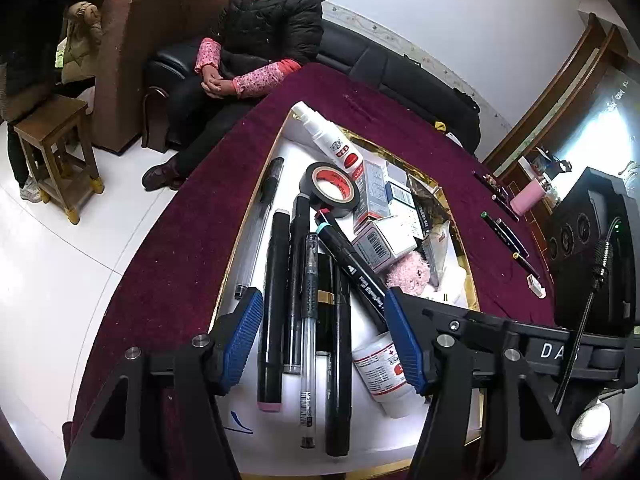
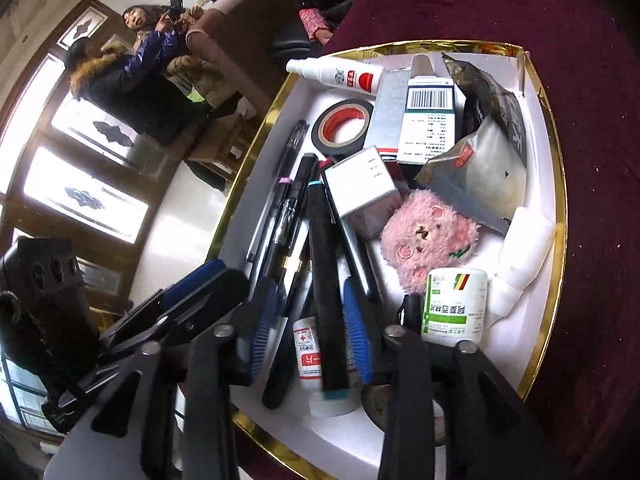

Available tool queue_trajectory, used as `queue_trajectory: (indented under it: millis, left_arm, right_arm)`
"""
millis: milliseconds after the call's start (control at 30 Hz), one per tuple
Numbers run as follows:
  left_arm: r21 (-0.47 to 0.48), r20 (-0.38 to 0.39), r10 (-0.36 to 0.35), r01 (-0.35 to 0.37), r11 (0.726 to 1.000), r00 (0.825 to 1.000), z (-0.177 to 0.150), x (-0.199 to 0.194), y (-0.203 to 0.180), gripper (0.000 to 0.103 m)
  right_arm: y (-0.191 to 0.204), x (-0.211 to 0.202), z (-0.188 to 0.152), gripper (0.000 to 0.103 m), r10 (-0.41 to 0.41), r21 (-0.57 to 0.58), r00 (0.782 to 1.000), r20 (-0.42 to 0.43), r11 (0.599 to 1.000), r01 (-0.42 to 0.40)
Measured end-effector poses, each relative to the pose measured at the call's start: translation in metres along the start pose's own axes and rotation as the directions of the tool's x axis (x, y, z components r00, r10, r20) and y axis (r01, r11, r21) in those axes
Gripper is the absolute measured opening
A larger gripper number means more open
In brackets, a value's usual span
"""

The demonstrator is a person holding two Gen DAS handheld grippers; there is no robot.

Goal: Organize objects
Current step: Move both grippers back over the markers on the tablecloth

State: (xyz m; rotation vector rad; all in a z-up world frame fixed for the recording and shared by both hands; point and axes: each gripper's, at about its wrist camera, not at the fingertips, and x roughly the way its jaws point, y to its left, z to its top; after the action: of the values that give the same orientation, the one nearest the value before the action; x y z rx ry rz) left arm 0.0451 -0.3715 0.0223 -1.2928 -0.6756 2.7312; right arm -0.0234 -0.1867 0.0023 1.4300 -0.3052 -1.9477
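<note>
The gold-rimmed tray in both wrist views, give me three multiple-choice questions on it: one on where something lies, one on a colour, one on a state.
1. Where does the white spray bottle lie in the tray?
A. at the far end
B. under the plush
C. outside, on the cloth

2. What colour is the plush toy?
A. green
B. pink
C. yellow

3. How are the left claw jaws?
A. clamped on the tape roll
B. shut on nothing
C. open over the pens

Answers: 1 A, it lies by the far rim beyond the tape roll. 2 B, its fur is pink. 3 C, the blue pads stand apart with pens between them.
</note>
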Motion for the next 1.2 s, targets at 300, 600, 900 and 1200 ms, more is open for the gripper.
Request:
queue_trajectory:
  millis: [300, 600, 900, 1200]
  left_arm:
    - [0.023, 0.032, 0.016, -0.017, 1.0, 0.999, 0.003, -0.012, -0.024, 0.063]
    - [0.09, 0.087, -0.106, 0.098, 0.991, 0.991, 0.001, -0.019, -0.081, 0.102]
    - [0.132, 0.159, -0.384, 0.365, 0.921, 0.91, 0.016, -0.064, -0.154, 0.102]
    - [0.427, 0.319, -0.553, 0.404, 0.809, 0.77, 0.028, -0.197, -0.282, 0.102]
  right_arm:
    - [-0.009, -0.031, -0.003, 0.045, 0.039, -0.011, 0.998, 0.056, 0.999, -0.038]
    - [-0.052, -0.106, -0.016, 0.051, -0.018, 0.011, 0.98, 0.196, 1.0, 0.016]
    - [-0.07, -0.263, -0.032, 0.05, -0.265, -0.053, 0.838, 0.477, 0.943, 0.329]
    - [-0.038, -0.469, -0.094, 0.059, -0.323, 0.064, 0.532, 0.783, 0.892, 0.448]
